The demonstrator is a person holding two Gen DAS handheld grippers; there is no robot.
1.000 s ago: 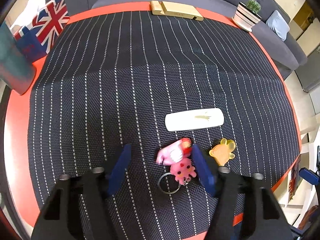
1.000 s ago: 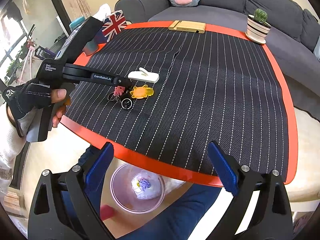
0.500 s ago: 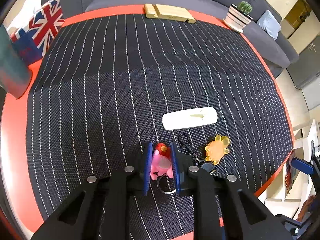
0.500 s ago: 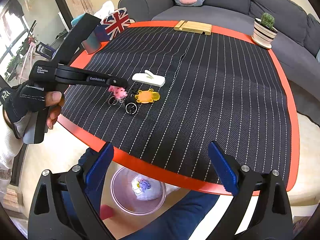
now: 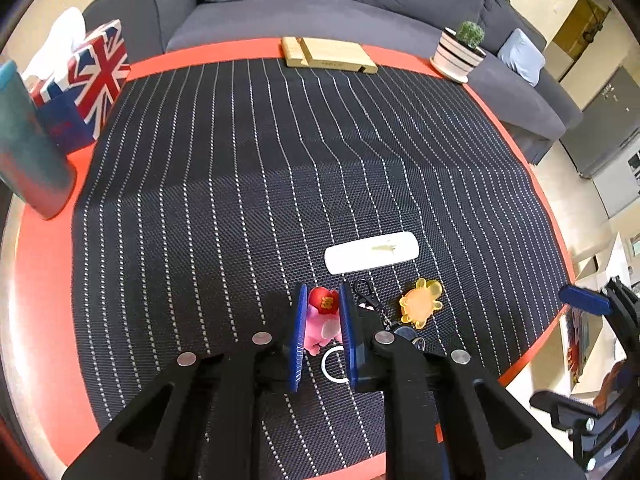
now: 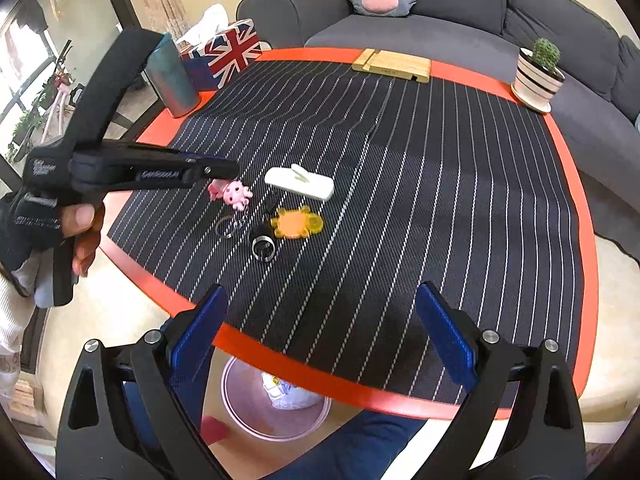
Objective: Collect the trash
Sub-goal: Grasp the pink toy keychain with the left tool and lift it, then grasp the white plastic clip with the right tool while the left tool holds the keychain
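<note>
left wrist view: left claw (image 5: pixel 323 322) clenched on one pink keychain (image 5: pixel 322 322), apparently lifted; right claw (image 6: pixel 320 334) released.

Left gripper (image 5: pixel 323 322) angled down, blue pads clamped tight on a pink toy; right gripper (image 6: pixel 320 336) wide open, empty.

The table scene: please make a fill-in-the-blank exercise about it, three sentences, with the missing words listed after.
1. The left tongs are shut on the ____ keychain figure.
2. The right tongs hang with jaws ____ above the near table rim.
3. The yellow turtle charm lies on the striped mat, just nearer the camera than the ____ oblong case.

Missing words: pink; open; white
</note>
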